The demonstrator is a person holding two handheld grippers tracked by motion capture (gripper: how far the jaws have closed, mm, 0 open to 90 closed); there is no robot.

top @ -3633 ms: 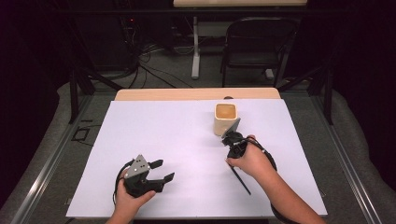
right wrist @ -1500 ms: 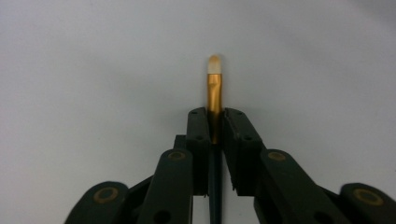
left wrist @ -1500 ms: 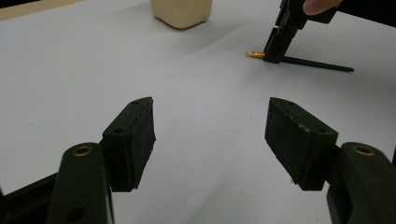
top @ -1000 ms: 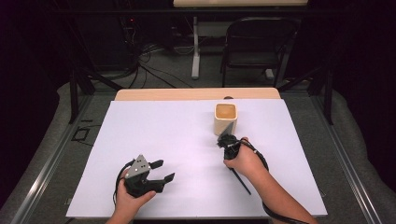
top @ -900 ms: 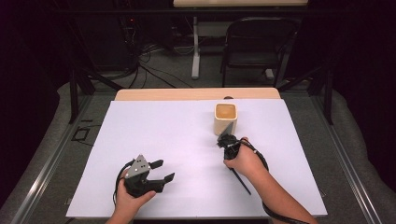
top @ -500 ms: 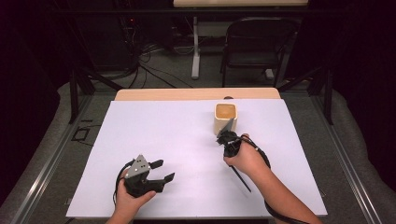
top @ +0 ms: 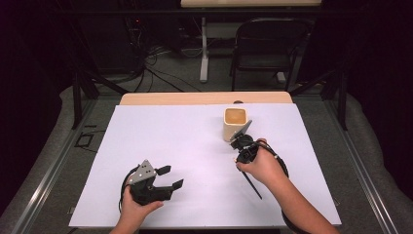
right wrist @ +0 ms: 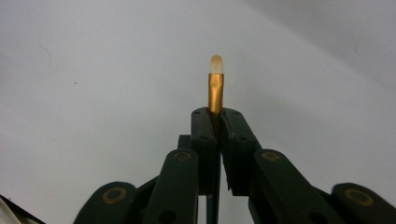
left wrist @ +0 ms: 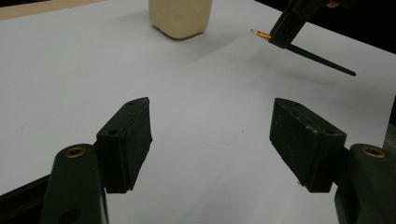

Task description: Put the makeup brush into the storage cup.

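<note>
The right gripper [top: 242, 146] is seen with its jaws pressed together on a thin paintbrush [right wrist: 215, 86], which is clamped just behind its gold ferrule. In the right gripper view the ferrule and a small, pale, rounded bristle tip are shown standing out past the jaw ends, with the white table surface [right wrist: 93, 70] behind them. In the high view the brush's dark, slender handle [top: 252, 185] is seen trailing back from the jaws under the person's right hand [top: 263, 167] toward the near edge of the table. The brush is held near the right middle of the white table, just in front of a cream, square-sided cup [top: 235, 124] that stands upright; whether the gripper touches the cup cannot be told. In the left gripper view the same brush [left wrist: 317, 57] is shown farther off, lifted clear of the surface, with the cup [left wrist: 180, 17] near it. The left gripper [top: 168, 178] is held at the near left of the table with its jaws wide apart; they have just been opening a little further, and nothing is between them. No brand, label or writing can be read on the brush, the cup or the grippers.
</note>
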